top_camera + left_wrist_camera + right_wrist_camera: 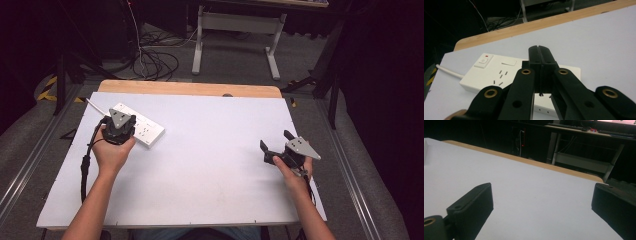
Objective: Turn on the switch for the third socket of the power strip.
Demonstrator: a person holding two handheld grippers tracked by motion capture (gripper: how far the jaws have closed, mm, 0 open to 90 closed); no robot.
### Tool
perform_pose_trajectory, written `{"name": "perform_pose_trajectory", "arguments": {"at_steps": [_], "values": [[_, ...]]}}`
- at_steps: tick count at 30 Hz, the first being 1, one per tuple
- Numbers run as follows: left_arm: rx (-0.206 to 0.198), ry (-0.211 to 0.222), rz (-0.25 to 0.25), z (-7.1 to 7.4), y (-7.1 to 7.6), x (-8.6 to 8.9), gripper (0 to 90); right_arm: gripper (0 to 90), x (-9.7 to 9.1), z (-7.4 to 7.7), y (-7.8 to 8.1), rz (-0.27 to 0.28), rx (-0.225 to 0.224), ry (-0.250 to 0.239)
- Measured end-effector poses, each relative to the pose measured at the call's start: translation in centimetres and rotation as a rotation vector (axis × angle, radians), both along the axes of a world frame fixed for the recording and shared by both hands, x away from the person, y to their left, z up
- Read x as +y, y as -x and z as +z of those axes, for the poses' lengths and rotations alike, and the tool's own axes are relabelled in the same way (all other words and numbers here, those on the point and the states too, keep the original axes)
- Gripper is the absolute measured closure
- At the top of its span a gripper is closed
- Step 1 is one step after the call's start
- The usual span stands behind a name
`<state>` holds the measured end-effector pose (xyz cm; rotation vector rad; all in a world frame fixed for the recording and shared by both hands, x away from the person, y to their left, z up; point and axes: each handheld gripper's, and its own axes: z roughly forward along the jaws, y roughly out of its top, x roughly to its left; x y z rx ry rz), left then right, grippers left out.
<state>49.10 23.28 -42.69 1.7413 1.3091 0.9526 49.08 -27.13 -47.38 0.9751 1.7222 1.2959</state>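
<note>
A white power strip (pixel 145 131) lies at the far left of the white tabletop (pixel 210 170), its white cord (pixel 94 105) running off to the left. My left gripper (pixel 119 128) hovers over the strip with both jaws pressed together and nothing between them. In the left gripper view the closed left gripper (pixel 539 53) points across the power strip (pixel 491 75), past its sockets and rocker switch (pixel 483 62). My right gripper (pixel 274 140) rests at the right side of the table, jaws wide apart and empty. The right gripper (pixel 541 197) faces bare white surface.
A wooden table edge (pixel 190 88) runs along the far side. Beyond it are a desk frame (pixel 235 30) and loose cables (pixel 155 62) on the dark floor. The strip's cord (pixel 447 71) trails toward the table's left edge.
</note>
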Motion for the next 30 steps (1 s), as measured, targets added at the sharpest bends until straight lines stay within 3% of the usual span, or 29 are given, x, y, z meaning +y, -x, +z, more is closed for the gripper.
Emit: {"name": "perform_pose_trajectory", "arguments": {"at_steps": [12, 30], "values": [[0.034, -0.016, -0.018, -0.2, -1.6, -1.0, 90.0, 4.2, 0.0, 0.0, 0.0, 0.001, 0.001, -0.001], [0.094, -0.056, -0.034, -0.9, -3.3, -1.2, 90.0, 4.5, 0.0, 0.0, 0.0, -0.001, 0.000, 0.003]]}}
